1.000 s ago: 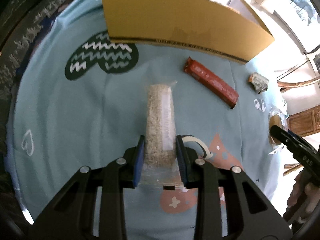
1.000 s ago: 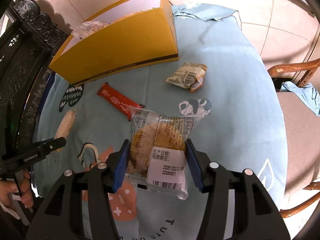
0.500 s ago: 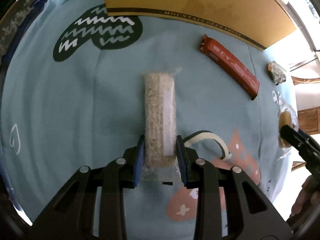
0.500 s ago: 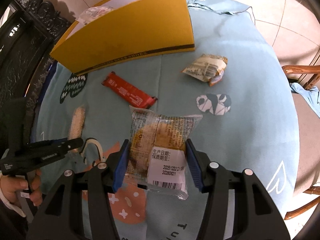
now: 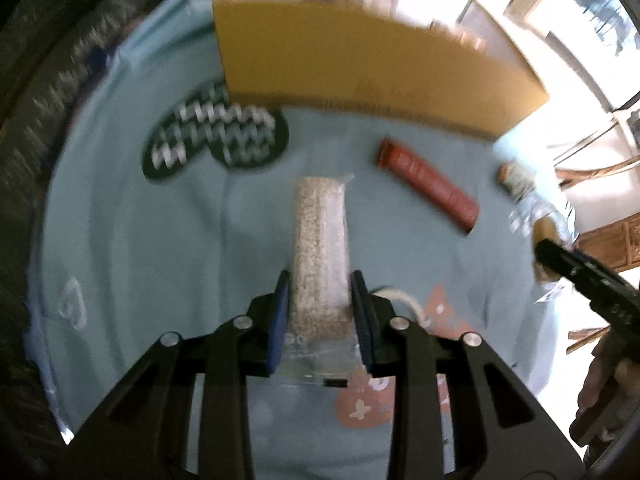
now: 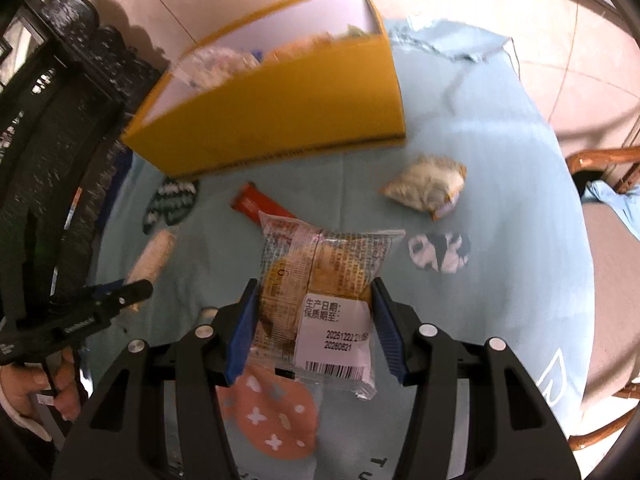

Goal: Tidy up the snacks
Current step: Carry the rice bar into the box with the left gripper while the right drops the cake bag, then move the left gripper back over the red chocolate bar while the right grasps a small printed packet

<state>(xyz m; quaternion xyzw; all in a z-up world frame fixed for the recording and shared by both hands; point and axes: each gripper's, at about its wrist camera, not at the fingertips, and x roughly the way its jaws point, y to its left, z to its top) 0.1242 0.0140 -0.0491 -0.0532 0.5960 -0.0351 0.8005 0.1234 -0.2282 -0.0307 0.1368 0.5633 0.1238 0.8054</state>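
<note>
Snacks gripped in both grippers above the blue tablecloth (image 6: pixel 480 152).

Left gripper (image 5: pixel 320 308) clamps a pale grain bar (image 5: pixel 320 248) in clear wrap; right gripper (image 6: pixel 314 320) clamps a wrapped pastry (image 6: pixel 324 280). From the pastry, the yellow box (image 6: pixel 280 112) sits at twelve o'clock, a red bar (image 6: pixel 256 206) at eleven and a crumpled packet (image 6: pixel 426 188) at one, both lying loose on the cloth.
</note>
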